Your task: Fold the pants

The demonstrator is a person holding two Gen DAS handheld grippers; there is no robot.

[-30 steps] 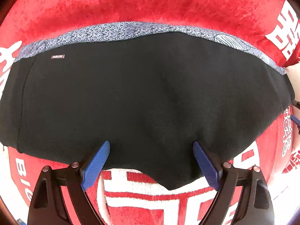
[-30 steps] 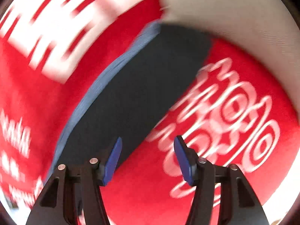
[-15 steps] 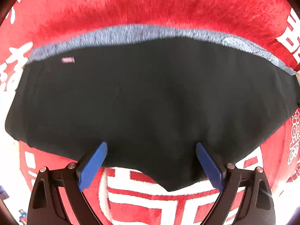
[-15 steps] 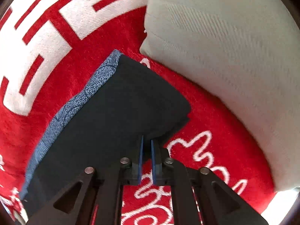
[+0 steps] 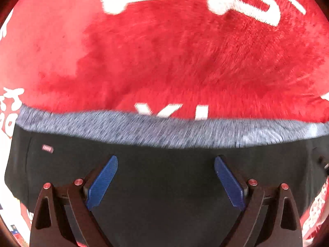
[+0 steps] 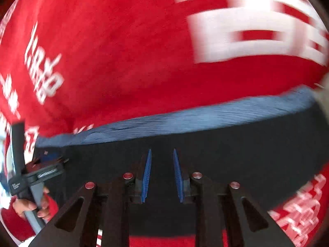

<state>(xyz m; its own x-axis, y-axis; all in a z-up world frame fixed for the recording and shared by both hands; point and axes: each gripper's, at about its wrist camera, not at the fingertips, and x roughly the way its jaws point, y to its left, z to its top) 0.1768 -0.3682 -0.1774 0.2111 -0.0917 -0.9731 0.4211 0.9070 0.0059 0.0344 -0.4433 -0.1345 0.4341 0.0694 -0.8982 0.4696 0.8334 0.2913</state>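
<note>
Black pants (image 5: 61, 168) lie flat on a red blanket, their speckled grey-blue waistband (image 5: 164, 129) along the far edge and a small pink label (image 5: 47, 148) at the left. My left gripper (image 5: 166, 160) hangs open above the black cloth just short of the waistband, with nothing between its pads. In the right wrist view the pants (image 6: 246, 154) and waistband (image 6: 185, 119) run across the frame. My right gripper (image 6: 162, 152) is over the black cloth, its jaws opening with a narrow gap and nothing pinched between them.
The red plush blanket (image 5: 164, 51) with white lettering (image 6: 246, 26) stretches beyond the waistband. A person's hand (image 6: 30, 205) in a red sleeve grips the grey handle (image 6: 33, 187) of the other gripper at the left. A pale cushion edge (image 6: 323, 96) shows at the far right.
Both grippers slid over the pants toward the waistband. The right gripper, shut at a pants corner half a second ago, has rolled and parted its jaws. The left stayed open.
</note>
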